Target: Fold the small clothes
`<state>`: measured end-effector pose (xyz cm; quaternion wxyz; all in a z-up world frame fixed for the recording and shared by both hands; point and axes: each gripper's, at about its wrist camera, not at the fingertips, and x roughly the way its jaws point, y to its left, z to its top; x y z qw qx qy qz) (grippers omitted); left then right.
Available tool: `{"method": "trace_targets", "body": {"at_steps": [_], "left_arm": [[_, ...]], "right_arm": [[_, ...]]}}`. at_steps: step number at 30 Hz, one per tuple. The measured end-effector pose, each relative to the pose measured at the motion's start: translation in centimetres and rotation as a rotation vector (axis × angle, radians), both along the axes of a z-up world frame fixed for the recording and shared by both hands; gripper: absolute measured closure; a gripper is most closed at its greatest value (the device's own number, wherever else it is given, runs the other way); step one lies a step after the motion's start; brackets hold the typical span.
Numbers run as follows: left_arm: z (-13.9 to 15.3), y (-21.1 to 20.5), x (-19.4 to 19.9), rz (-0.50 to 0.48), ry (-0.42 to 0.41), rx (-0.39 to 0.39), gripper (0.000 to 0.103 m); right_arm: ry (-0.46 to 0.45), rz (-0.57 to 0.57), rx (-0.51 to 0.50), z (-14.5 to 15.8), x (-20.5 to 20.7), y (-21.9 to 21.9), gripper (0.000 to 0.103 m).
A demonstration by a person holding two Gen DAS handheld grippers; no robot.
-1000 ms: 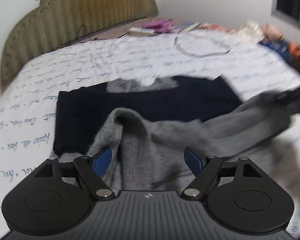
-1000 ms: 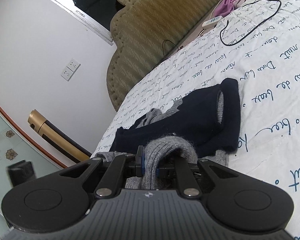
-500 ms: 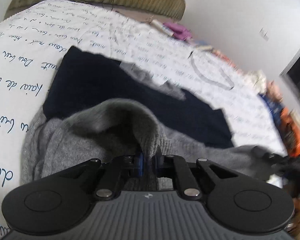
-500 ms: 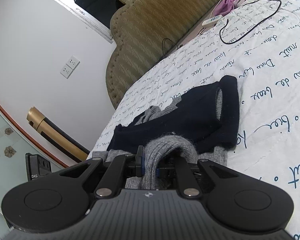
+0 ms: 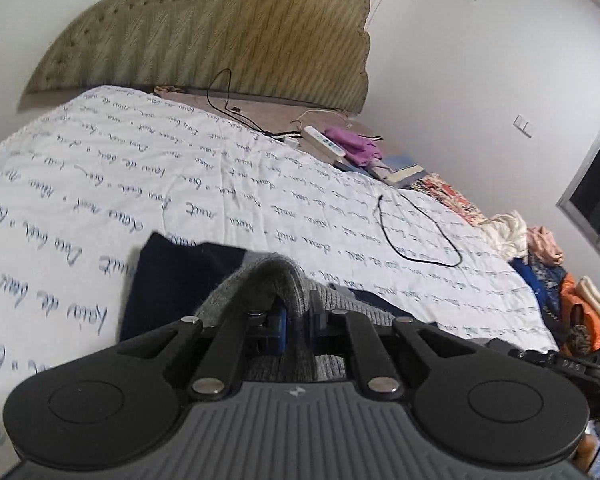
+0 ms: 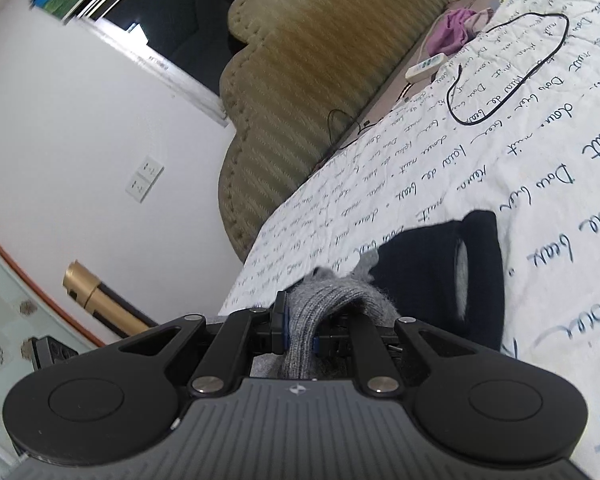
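Observation:
A grey knit garment (image 5: 272, 280) is pinched in a raised fold by my left gripper (image 5: 298, 320), which is shut on it. The same grey knit (image 6: 332, 296) bunches over my right gripper (image 6: 300, 332), also shut on it. Behind the grey fabric a dark navy garment (image 5: 168, 276) lies flat on the bed, seen in the right wrist view as a navy piece (image 6: 420, 264) with a grey lining at its open end. Most of the grey garment is hidden under the two gripper bodies. The right gripper's dark body (image 5: 564, 364) shows at the left view's right edge.
The white bedsheet (image 5: 100, 184) carries blue script. A black cable loop (image 5: 416, 232) lies on it farther back. A white remote (image 5: 324, 146) and purple cloth (image 5: 352, 144) sit near the olive headboard (image 5: 220, 40). Piled clothes (image 5: 548, 264) crowd the bed's right side.
My left gripper went from open around the grey knit to shut on it, then lifted and rolled, so the headboard came into view. The right gripper kept its grip and shifted slightly.

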<state>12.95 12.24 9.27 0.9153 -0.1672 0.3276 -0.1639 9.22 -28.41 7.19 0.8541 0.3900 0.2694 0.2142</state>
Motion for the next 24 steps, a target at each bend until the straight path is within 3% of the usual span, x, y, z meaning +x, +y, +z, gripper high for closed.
{"method": "trace_targets", "body": {"at_steps": [5,10,13,15,17,22,24], "left_arm": [[-0.4,-0.5,3.6,0.011,0.014,0.031,0.094],[-3.3,-0.2,7.7,0.026,0.111,-0.028,0.093],[-5.4,0.4,9.6,0.046,0.198,-0.075,0.09],[-6.5,1.1,10.1,0.058,0.247,-0.127,0.087],[-7.1,1.8,10.1,0.042,0.278,-0.181,0.082],[-6.8,2.3,10.0,-0.011,0.285,-0.243,0.055],[-6.5,2.4,10.4,0.002,0.269,-0.27,0.054]], "right_arm": [[0.019,-0.029,0.002,-0.3,3.1,0.0,0.088],[0.101,-0.068,0.003,-2.3,6.6,0.0,0.087],[0.191,-0.078,0.014,-4.4,8.5,0.0,0.073],[0.23,-0.073,0.027,-5.7,9.2,0.0,0.049],[0.232,-0.054,0.031,-6.1,9.5,0.1,0.042],[0.234,-0.041,0.037,-6.2,9.9,-0.3,0.042],[0.222,-0.037,0.043,-6.1,10.2,-0.5,0.039]]}}
